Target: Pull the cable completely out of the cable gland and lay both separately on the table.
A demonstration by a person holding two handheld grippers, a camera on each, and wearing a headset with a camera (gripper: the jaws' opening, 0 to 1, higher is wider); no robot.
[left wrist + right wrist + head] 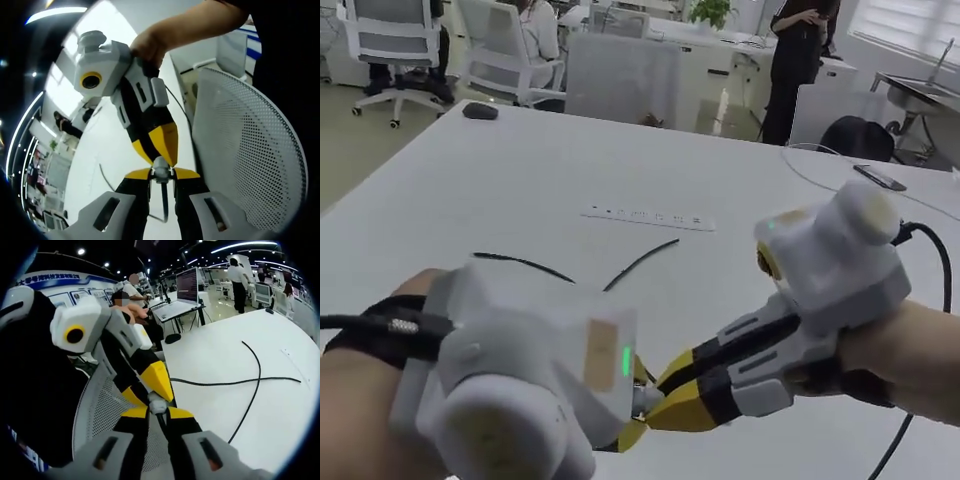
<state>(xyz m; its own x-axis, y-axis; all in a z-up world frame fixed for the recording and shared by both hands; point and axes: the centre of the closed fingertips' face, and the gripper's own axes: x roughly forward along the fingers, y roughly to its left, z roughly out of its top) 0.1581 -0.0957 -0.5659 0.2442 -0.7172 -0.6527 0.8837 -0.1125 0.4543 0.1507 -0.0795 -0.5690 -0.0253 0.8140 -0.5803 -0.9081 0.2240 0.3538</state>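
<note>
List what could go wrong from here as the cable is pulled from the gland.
Left gripper and right gripper both pinch the cable gland tip to tip; one may slip. The gland hangs by the mesh chair, near the table edge; a freed part might drop. Loose cables on the table could cause mix-ups.

The white worktop (520, 180) carries a flat white power strip (648, 216) near its middle, well apart from a small dark object (480, 110), perhaps a mouse, at the far left edge. Two loose black leads (640, 265) lie on the bare surface on the near side of the strip; in the right gripper view they cross one another. A dark flat device (880, 178) rests toward the far right, with a black bag (860, 135) beyond that edge. Past the worktop stand white office chairs (390, 35) and a person in black (795, 60). A white perforated chair back (250, 150) shows close in the left gripper view.
</note>
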